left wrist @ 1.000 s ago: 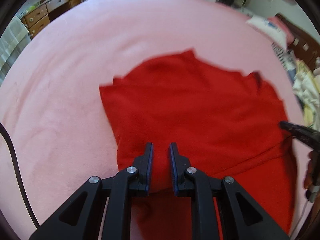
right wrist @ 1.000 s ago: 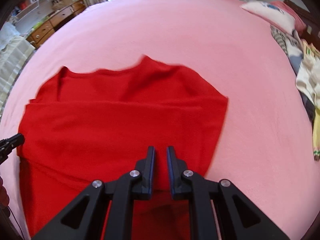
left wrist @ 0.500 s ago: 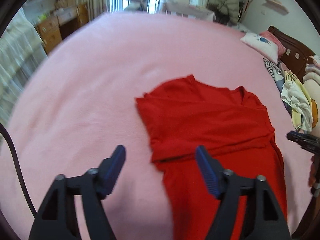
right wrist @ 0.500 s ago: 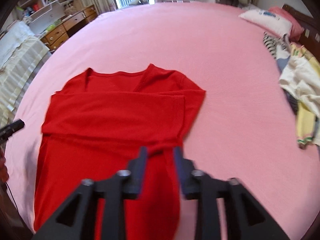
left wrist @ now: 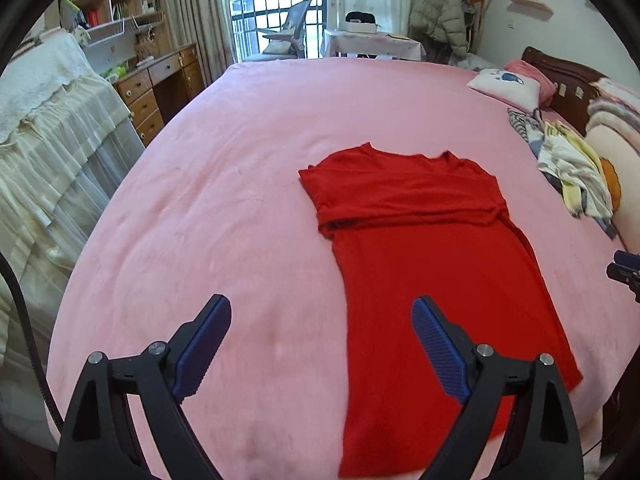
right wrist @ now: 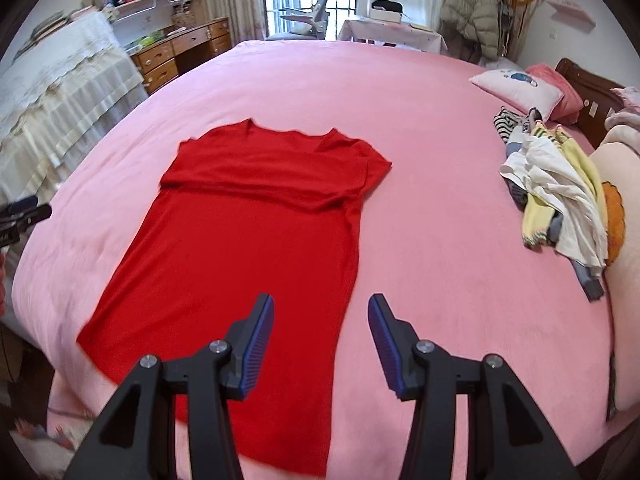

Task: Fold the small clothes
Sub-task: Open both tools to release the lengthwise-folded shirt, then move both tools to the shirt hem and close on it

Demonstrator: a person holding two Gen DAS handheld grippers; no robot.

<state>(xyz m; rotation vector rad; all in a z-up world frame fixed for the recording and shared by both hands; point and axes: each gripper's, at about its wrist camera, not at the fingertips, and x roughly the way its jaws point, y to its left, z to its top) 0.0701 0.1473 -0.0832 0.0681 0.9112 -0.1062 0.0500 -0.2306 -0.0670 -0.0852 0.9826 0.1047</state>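
Left wrist view: we see our left hand-held gripper (left wrist: 322, 322) wide open, holding nothing. The red shirt (left wrist: 432, 280) lies flat on the pink bed (left wrist: 240, 128), centre-right of the frame. Our right hand-held gripper (right wrist: 321, 320) is open too, above the shirt's lower right edge.

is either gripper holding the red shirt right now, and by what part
Nothing is held. The left gripper and right gripper are both open above the red shirt.

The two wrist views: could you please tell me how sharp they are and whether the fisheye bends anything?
Left wrist view: mostly sharp; the red shirt is crisp, the pink bed bulges like a dome, and daylight blows out the window. Right wrist view: equally bowed, with slight smearing along the shirt's near hem and the bottom-left corner; a dark ring frames both.
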